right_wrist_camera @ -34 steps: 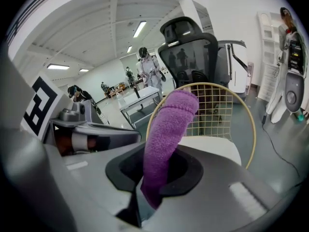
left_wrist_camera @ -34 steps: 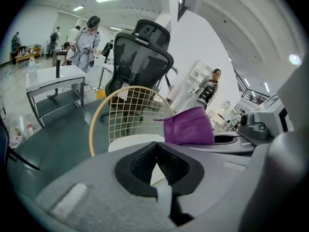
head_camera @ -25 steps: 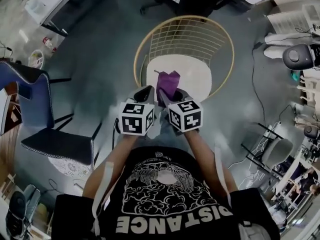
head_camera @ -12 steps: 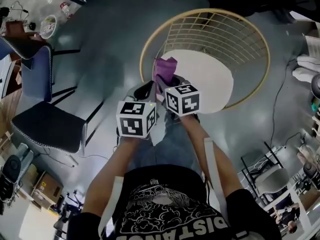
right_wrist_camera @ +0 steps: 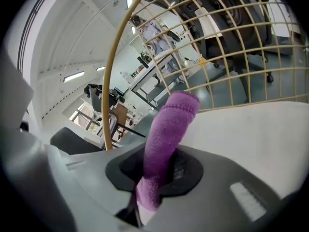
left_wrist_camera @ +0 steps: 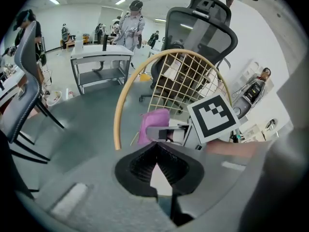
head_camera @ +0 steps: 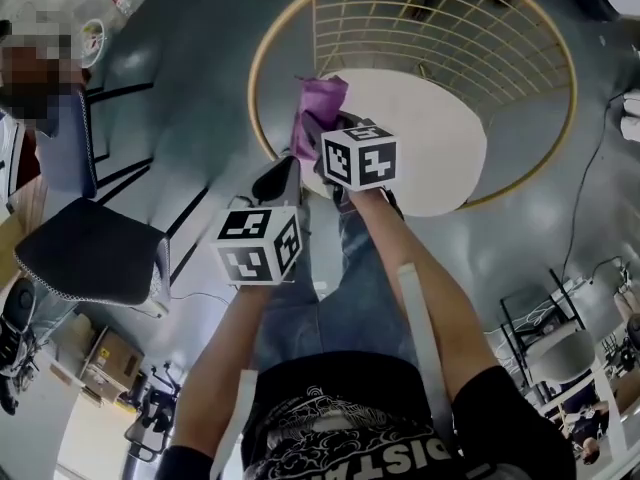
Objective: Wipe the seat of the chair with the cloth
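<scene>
Chair (head_camera: 440, 23): gilt wire basket, round rim, open grid back; we note it nearer than a second ago.
Seat (head_camera: 430, 138): pale round pad, smooth; now directly ahead of right claw (head_camera: 322, 136), which has advanced over its near edge.
Left claw (head_camera: 286, 171): clenched, empty, trailing behind and beside right claw.
Cloth (head_camera: 322, 100): purple, nubby terry, limp roll, pinched in right claw, standing up past its tips.
We judge wiping about to start; cloth-to-seat contact unconfirmed.

The right tongs (right_wrist_camera: 161, 173) clamp the purple cloth (right_wrist_camera: 170, 122), its free end apparently just over the white seat (right_wrist_camera: 251, 134).
</scene>
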{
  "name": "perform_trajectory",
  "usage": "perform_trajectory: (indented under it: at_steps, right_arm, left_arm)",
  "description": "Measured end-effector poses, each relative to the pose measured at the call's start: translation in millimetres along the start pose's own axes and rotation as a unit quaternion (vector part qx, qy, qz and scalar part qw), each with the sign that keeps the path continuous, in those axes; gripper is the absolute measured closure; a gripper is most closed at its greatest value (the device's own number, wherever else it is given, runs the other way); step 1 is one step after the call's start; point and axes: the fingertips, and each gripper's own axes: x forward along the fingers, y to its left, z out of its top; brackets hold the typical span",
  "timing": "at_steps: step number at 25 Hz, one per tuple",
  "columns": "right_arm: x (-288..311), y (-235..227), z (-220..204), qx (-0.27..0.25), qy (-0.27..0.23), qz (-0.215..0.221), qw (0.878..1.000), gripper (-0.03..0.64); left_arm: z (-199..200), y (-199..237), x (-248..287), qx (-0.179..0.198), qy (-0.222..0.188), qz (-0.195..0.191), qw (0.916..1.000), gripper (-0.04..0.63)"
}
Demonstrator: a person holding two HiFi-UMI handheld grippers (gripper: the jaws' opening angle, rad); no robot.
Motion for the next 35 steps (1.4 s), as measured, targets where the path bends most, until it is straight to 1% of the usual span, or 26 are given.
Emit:
perform_trajectory:
  at_steps: [3,8,13,17,24,28,32,35]
  right_arm:
    - [-0.1,-8.4,2.3,0.016,-0.011,0.0,1.0,0.557]
    - [-5.6,-24.0,14.1,0.038,-0.039,0.001,0.999,0.557]
    - [-19.0,-59.7,29.2,0.082,-0.071,-0.019,0.994,0.557]
    - [-32.4,-87.7,38.2,0.106,-0.096,-0.033,0.989,0.557]
    - [-56.3,-122.3,36.2,0.125,-0.109,-0.055,0.985,0.557]
    - [-74.7,-145.5,30.5,0.151,-0.121,-0.083,0.978,0.557]
    - [-84.8,-155.2,22.3,0.177,-0.138,-0.109,0.968,0.557]
    - [-117.1,-176.7,18.3,0.199,-0.157,-0.129,0.959,0.557]
  left_arm:
    - [-4.5,-4.1,4.8,0.004,0.003,0.001,1.0,0.601]
    - [-5.4,-11.2,14.4,-0.001,0.003,0.003,1.0,0.601]
    - [-9.2,-26.7,25.0,0.012,0.016,-0.004,0.9998,0.601]
    - [-14.4,-37.6,31.0,0.012,0.026,-0.008,0.9995,0.601]
    - [-16.2,-56.1,40.5,0.027,0.035,-0.011,0.999,0.601]
    - [-19.0,-68.3,46.6,0.038,0.041,-0.02,0.9983,0.601]
    - [-24.4,-65.2,44.7,0.047,0.045,-0.037,0.9972,0.601]
    - [-26.6,-85.7,47.5,0.06,0.048,-0.045,0.9961,0.601]
